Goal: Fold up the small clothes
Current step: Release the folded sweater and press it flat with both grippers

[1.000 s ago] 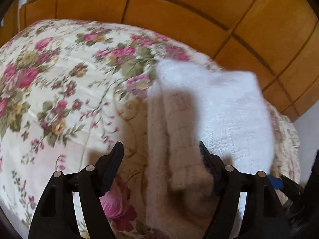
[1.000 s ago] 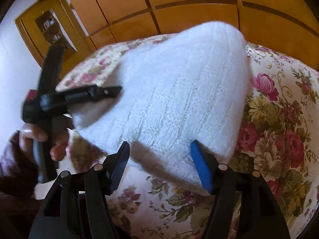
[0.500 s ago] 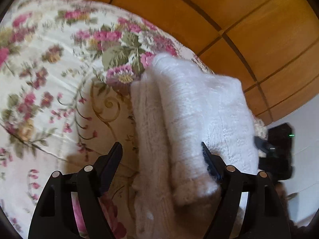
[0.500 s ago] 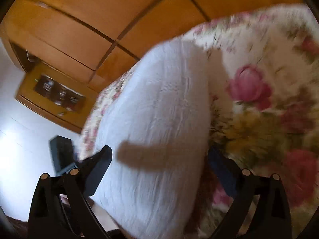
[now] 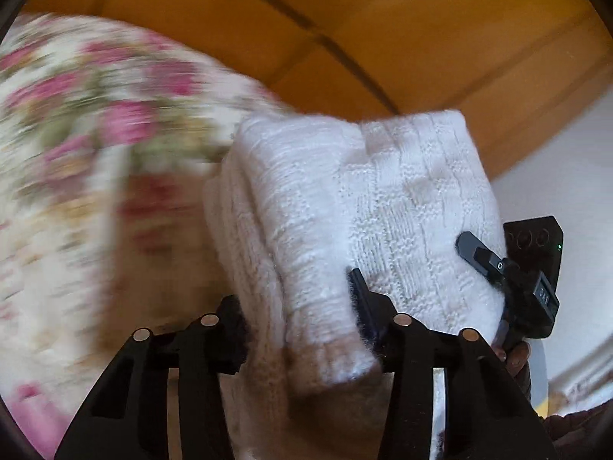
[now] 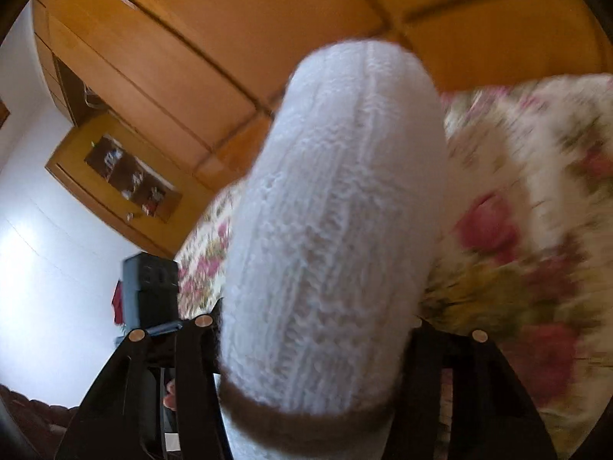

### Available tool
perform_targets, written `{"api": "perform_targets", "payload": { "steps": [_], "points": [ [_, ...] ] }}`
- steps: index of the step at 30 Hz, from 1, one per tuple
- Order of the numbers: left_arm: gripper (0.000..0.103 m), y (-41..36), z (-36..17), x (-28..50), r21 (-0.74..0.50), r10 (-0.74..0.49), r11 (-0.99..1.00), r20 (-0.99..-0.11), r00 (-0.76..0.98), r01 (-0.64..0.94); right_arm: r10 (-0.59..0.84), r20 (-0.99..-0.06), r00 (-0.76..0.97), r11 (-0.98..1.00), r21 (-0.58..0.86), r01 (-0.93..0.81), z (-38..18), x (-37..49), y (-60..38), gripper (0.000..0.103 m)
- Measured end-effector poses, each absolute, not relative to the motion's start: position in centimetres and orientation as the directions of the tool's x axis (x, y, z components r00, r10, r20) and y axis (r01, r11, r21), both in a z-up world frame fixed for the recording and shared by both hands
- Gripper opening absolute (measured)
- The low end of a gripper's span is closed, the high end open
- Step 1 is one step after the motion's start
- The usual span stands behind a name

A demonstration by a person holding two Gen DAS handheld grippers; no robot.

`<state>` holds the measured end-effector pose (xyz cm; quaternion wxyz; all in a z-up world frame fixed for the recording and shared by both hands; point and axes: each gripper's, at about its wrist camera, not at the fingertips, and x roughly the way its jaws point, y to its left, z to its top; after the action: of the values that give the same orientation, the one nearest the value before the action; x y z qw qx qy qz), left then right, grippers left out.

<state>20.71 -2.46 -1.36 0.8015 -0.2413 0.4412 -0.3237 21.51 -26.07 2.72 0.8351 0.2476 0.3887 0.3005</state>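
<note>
Both grippers are closing on a folded white knitted garment [image 5: 367,207] lifted above the flowered bedspread [image 5: 76,145]. The left gripper [image 5: 299,306] has a thick fold squeezed between its fingers. The right gripper [image 6: 314,322] has the garment's bulk filling its jaws, pads hidden. Wooden wardrobe doors [image 6: 268,19] stand beyond the bed.
</note>
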Motion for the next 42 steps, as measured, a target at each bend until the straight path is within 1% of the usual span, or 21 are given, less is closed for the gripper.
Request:
{"api": "perform_targets", "payload": {
  "steps": [3,6,7,8,10,12,13,14,15,17,19,20,22,25,27,28,29,30,32,35,42],
  "points": [
    [0.045,-9.2,0.4,22.2,-0.660,-0.773,0.635,-0.539,0.336,0.401,0.636,-0.488,0.598,0.732,0.627,-0.267,4.4,19.2,-31.9,0.052],
    [0.045,-16.6,1.2,23.2,-0.624,-0.781,0.614,-0.566,0.264,0.482,0.558,-0.489,0.670,0.757,0.632,-0.169,4.7,17.2,-38.1,0.052],
    [0.045,-19.5,1.1,23.4,-0.602,-0.773,0.614,-0.589,0.235,0.510,0.528,-0.493,0.691,0.760,0.637,-0.127,4.4,16.5,-40.3,0.052],
    [0.045,-21.7,0.9,23.4,-0.575,-0.756,0.623,-0.616,0.221,0.530,0.491,-0.503,0.711,0.764,0.642,-0.072,3.7,15.6,-43.0,0.052],
    [0.045,-25.7,0.0,23.2,-0.466,-0.679,0.677,-0.694,0.239,0.570,0.431,-0.538,0.724,0.769,0.638,0.017,2.3,14.3,-46.7,0.054],
    [0.046,-28.6,-1.6,23.1,-0.355,-0.582,0.740,-0.764,0.279,0.571,0.361,-0.599,0.715,0.766,0.628,0.140,-0.3,13.2,-50.2,0.060],
    [0.051,-28.7,-1.9,23.3,-0.352,-0.574,0.750,-0.767,0.286,0.560,0.347,-0.625,0.700,0.754,0.629,0.189,-1.7,12.8,-51.3,0.063],
    [0.056,-28.5,-2.0,23.4,-0.351,-0.568,0.762,-0.767,0.300,0.545,0.342,-0.645,0.683,0.730,0.640,0.239,-3.4,12.3,-52.5,0.069],
    [0.056,-28.2,-1.9,23.2,-0.347,-0.560,0.774,-0.765,0.317,0.529,0.332,-0.648,0.686,0.723,0.642,0.256,-4.1,11.7,-52.7,0.074],
    [0.056,-27.2,-1.4,22.5,-0.325,-0.551,0.787,-0.753,0.360,0.525,0.296,-0.634,0.715,0.731,0.632,0.257,-3.8,10.5,-52.7,0.077],
    [0.056,-26.5,-1.2,21.9,-0.270,-0.520,0.806,-0.749,0.411,0.527,0.228,-0.641,0.733,0.767,0.582,0.271,-2.2,9.3,-52.2,0.077],
    [0.056,-26.4,-1.1,21.4,-0.231,-0.495,0.819,-0.748,0.442,0.525,0.160,-0.641,0.751,0.804,0.526,0.278,-0.8,8.4,-51.5,0.076],
    [0.056,-26.4,-1.4,21.3,-0.190,-0.460,0.838,-0.751,0.474,0.512,0.095,-0.626,0.774,0.854,0.451,0.260,1.4,7.0,-50.1,0.073],
    [0.056,-26.5,-1.8,21.2,-0.190,-0.444,0.855,-0.749,0.492,0.483,0.102,-0.591,0.800,0.894,0.407,0.186,3.6,5.4,-46.9,0.070],
    [0.058,-27.0,-2.0,20.8,-0.133,-0.414,0.862,-0.741,0.529,0.489,0.086,-0.635,0.768,0.921,0.345,0.182,3.5,6.1,-43.8,0.064],
    [0.063,-27.2,-2.1,20.8,-0.112,-0.400,0.866,-0.740,0.541,0.487,0.085,-0.669,0.738,0.926,0.327,0.190,2.7,6.8,-42.4,0.064],
    [0.064,-27.4,-2.1,20.8,-0.103,-0.394,0.867,-0.740,0.546,0.488,0.056,-0.720,0.692,0.934,0.283,0.219,1.2,7.5,-41.6,0.064],
    [0.064,-27.4,-2.0,20.7,-0.093,-0.387,0.869,-0.739,0.551,0.486,0.026,-0.747,0.665,0.939,0.246,0.240,-0.1,7.4,-41.2,0.064],
    [0.065,-27.0,-1.3,20.1,-0.090,-0.376,0.877,-0.740,0.558,0.472,-0.031,-0.747,0.664,0.944,0.197,0.266,-0.4,7.1,-40.5,0.065],
    [0.065,-26.3,-0.1,19.0,-0.094,-0.380,0.882,-0.722,0.578,0.462,-0.052,-0.744,0.666,0.934,0.200,0.296,0.6,6.3,-40.0,0.070],
    [0.065,-24.4,2.0,16.3,-0.118,-0.389,0.895,-0.681,0.620,0.431,-0.079,-0.743,0.665,0.904,0.228,0.363,2.1,4.4,-38.8,0.076]
  ]
}}
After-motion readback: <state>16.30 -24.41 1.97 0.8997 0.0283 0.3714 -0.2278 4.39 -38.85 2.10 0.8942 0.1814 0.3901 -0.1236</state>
